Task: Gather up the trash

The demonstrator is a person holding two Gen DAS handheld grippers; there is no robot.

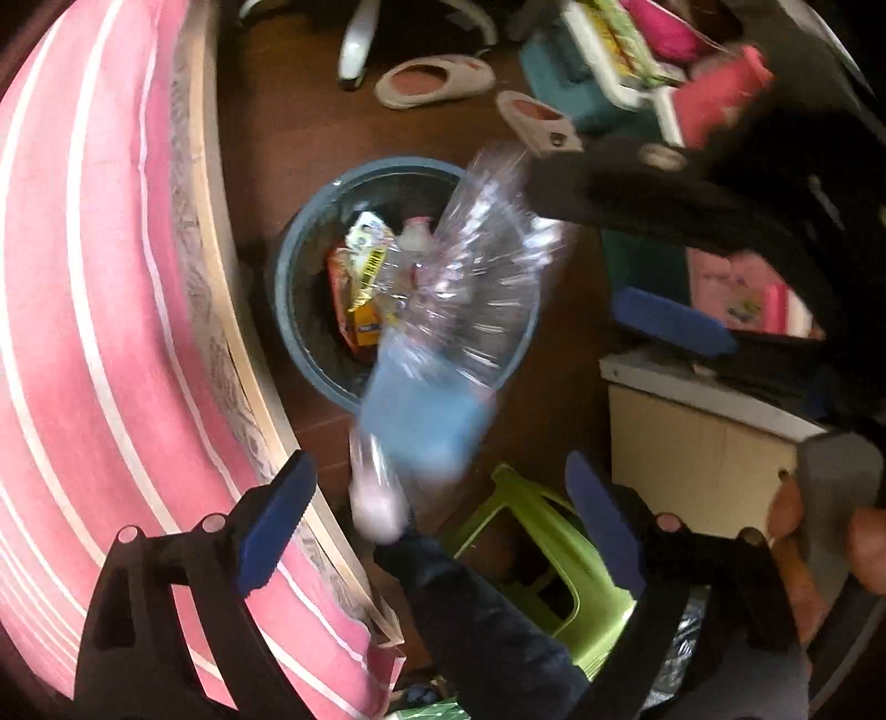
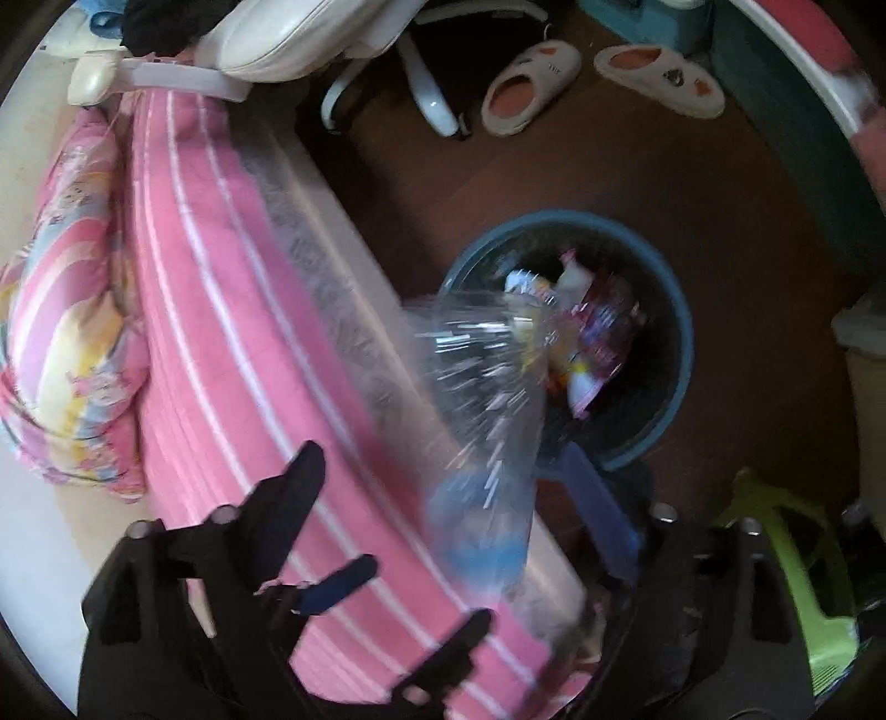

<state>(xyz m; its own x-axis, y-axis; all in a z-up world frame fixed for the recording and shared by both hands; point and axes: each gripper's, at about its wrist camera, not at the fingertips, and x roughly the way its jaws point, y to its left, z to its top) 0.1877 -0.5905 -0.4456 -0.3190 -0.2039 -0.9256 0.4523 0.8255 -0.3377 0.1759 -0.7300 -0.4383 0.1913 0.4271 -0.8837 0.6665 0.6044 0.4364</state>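
A crumpled clear plastic bottle point(image 1: 476, 288) with a blue label and a white cap hangs blurred over the round blue-grey bin point(image 1: 290, 277). My left gripper point(image 1: 440, 520) is open, and the bottle's cap end lies between its blue pads point(image 1: 277, 520) without touching either. My right gripper point(image 1: 614, 249) reaches in from the upper right, also open. In the right wrist view the bottle point(image 2: 482, 410) sits loose between the right gripper's point(image 2: 448, 498) spread fingers, just at the bin's rim point(image 2: 684, 343). The bin holds a yellow packet point(image 1: 365, 249), wrappers and a small white bottle point(image 1: 415, 232).
A pink striped mattress point(image 1: 83, 332) on a wooden frame runs close along the bin's left. A green plastic stool point(image 1: 554, 554) and a beige cabinet point(image 1: 698, 443) stand to the right. Slippers point(image 1: 437, 80) and a chair base point(image 1: 354, 44) lie beyond on the brown floor.
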